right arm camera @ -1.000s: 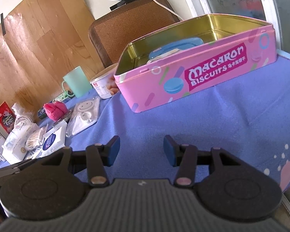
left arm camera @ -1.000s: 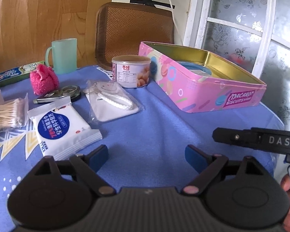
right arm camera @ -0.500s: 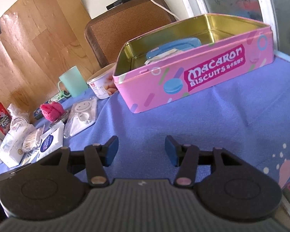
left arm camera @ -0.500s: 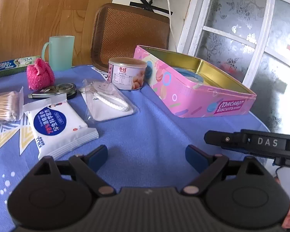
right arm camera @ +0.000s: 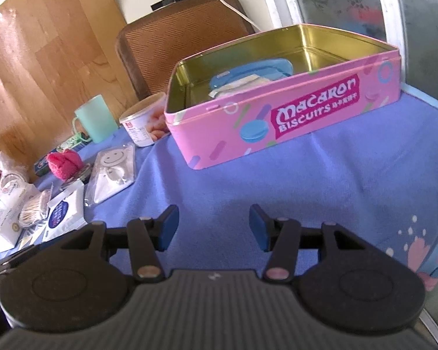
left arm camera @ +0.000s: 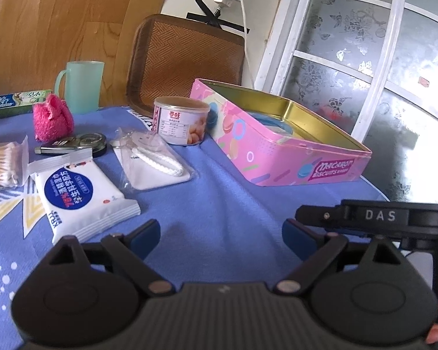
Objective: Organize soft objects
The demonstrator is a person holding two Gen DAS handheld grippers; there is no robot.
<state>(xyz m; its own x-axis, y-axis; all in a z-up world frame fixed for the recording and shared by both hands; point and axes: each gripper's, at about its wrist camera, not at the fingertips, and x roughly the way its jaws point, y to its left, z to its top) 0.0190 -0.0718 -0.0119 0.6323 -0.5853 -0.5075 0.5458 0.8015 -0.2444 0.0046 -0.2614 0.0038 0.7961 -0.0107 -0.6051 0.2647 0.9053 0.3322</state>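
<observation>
The open pink macaron tin [left arm camera: 280,151] stands at the back right of the blue cloth and shows in the right wrist view [right arm camera: 292,116] with a blue and white pack [right arm camera: 248,77] inside. A white wet-wipes pack [left arm camera: 81,195], a bagged white mask [left arm camera: 154,160] and a pink fluffy cloth [left arm camera: 52,118] lie to the left. My left gripper [left arm camera: 221,234] is open and empty above the bare cloth near the wipes. My right gripper [right arm camera: 213,227] is open and empty in front of the tin.
A small can [left arm camera: 181,124], a green mug [left arm camera: 81,86], a toothpaste box [left arm camera: 14,102], cotton swabs [left arm camera: 0,166] and a dark tape dispenser [left arm camera: 76,144] lie on the table. A chair back [left arm camera: 187,61] stands behind it. The window [left arm camera: 365,58] is at the right.
Both grippers have drawn back and tilted a little, so the tin and the items look slightly farther. Both stay open and empty. Nothing on the table has moved.
</observation>
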